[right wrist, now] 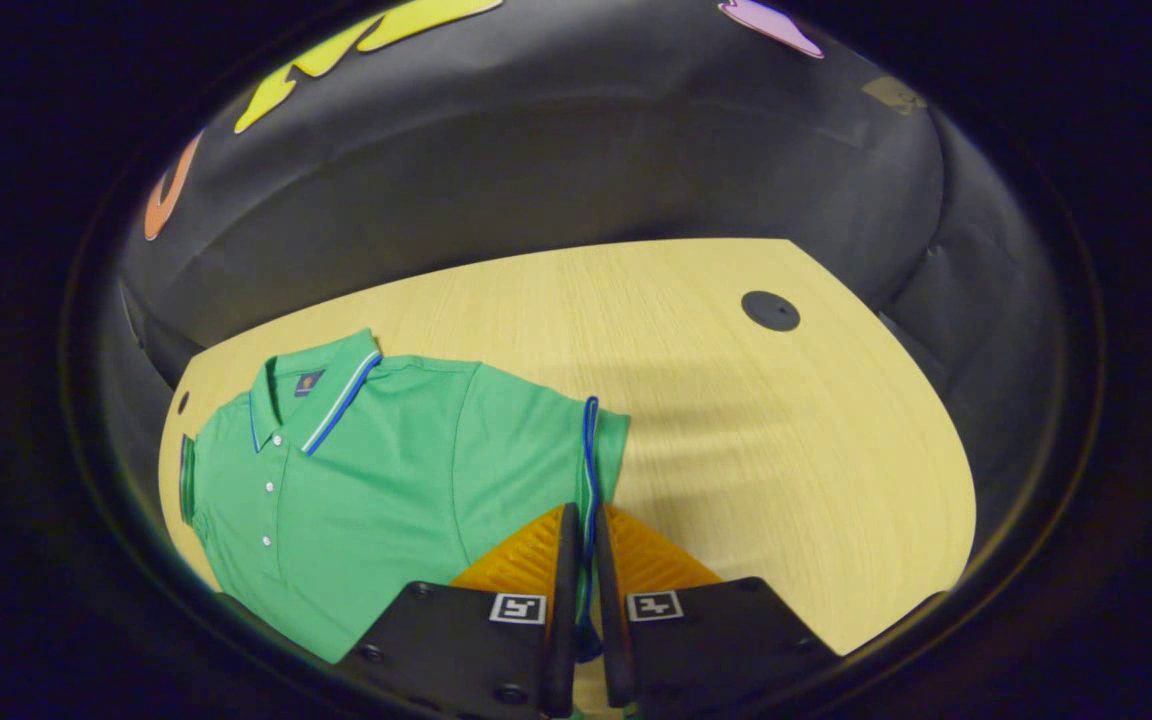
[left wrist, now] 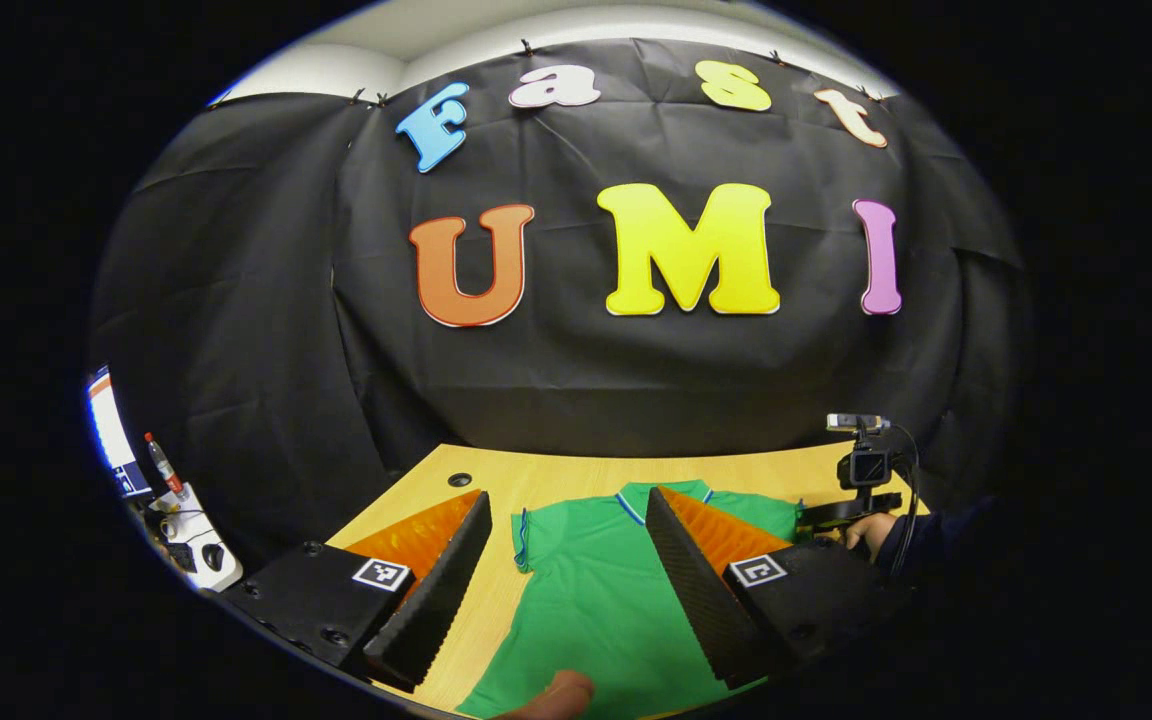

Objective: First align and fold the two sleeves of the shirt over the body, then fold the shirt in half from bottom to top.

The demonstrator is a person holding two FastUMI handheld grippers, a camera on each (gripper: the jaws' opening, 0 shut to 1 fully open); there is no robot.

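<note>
1 sleeve [right wrist: 591,450] seemingly pinched, right gripper [right wrist: 584,560].

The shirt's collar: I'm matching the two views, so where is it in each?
Left gripper view: collar at centre bottom, between the open left tongs.
Right gripper view: collar at left, far from the right tongs.
Shared landmark: the green shirt.

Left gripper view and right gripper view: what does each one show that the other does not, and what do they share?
Left gripper view: the left gripper with jaws open above the green polo shirt, a bottle at far left, and a hand at right. Right gripper view: the right gripper shut on the sleeve cuff, plus the shirt's buttons. Both: the shirt lying flat on the wooden table.
</note>
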